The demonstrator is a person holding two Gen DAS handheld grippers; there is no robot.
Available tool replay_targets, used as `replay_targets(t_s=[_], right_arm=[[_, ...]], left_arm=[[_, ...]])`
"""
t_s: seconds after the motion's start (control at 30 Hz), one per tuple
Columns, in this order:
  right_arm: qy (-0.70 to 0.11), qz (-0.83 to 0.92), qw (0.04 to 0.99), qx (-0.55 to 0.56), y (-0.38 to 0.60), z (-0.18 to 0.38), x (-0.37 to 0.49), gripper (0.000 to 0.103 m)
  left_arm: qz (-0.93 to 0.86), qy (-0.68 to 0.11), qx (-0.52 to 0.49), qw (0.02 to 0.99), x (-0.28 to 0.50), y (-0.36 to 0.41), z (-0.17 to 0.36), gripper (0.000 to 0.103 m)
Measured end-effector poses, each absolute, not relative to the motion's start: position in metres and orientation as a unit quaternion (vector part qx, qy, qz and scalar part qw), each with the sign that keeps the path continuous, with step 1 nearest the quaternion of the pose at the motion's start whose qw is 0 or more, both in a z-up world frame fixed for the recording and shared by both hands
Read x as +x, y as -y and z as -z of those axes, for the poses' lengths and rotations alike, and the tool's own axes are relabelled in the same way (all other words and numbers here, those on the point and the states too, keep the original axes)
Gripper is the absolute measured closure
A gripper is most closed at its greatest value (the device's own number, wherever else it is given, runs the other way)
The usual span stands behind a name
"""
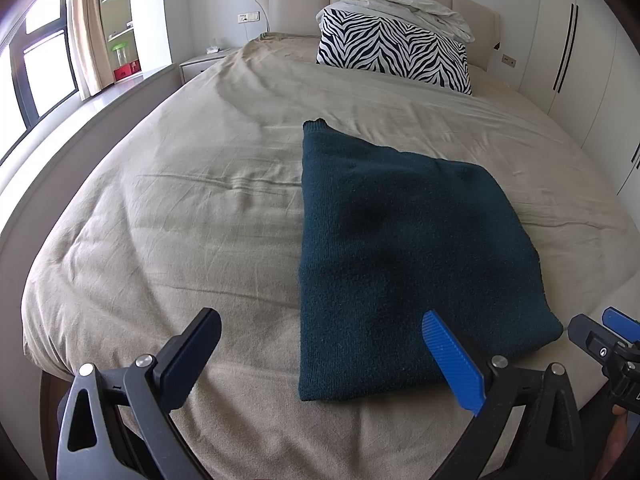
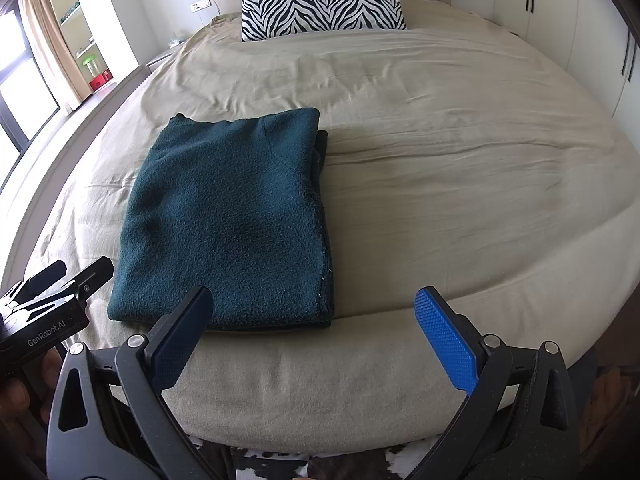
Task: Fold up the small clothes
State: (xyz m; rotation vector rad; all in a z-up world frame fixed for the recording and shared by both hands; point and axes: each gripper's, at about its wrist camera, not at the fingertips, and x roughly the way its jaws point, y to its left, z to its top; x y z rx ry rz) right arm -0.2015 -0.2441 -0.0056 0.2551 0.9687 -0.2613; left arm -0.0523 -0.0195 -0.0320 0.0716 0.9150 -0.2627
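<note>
Both tongs held low at the foot of the bed [image 2: 440,160], pointing toward the headboard; neither touches cloth.

Left tongs [image 1: 320,344]: jaws spread wide, nothing between them; the blue finger [image 1: 452,364] hangs above the near edge of the sweater [image 1: 400,248], the black one off to the left over bare sheet.

Right tongs [image 2: 316,320]: jaws likewise spread wide and empty; the black finger [image 2: 180,340] sits over the near right corner of the sweater, the blue one well out to the right over the bed's edge. Each wrist view catches the other tool at its margin, so the two are close side by side.

Sweater: dark teal knit, lying flat just ahead of both tongs, between them and the zebra pillow [image 2: 320,6]; it forms a compact rectangle, left edge straight, layers stacked and visible along the right edge, a small point of fabric sticking out at the far left corner.

Progress, judged: the fold looks essentially done; no sleeves or loose parts trail outside the rectangle. Possibly left: one more fold in half to make it smaller, or tidying the slightly offset layers on the right; cannot tell whether either is intended. No other garments in view on the bed.
</note>
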Motion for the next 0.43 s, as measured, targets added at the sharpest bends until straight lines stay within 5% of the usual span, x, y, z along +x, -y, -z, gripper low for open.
replay_targets(t_s=[0.43], right_arm=[[-0.466, 0.124, 0.867, 0.126, 0.2444, 0.0099, -0.2018, 0.000]], left_arm=[[0.128, -0.438, 0.040, 0.889, -0.0549, 0.0203, 0.0357, 0.000]])
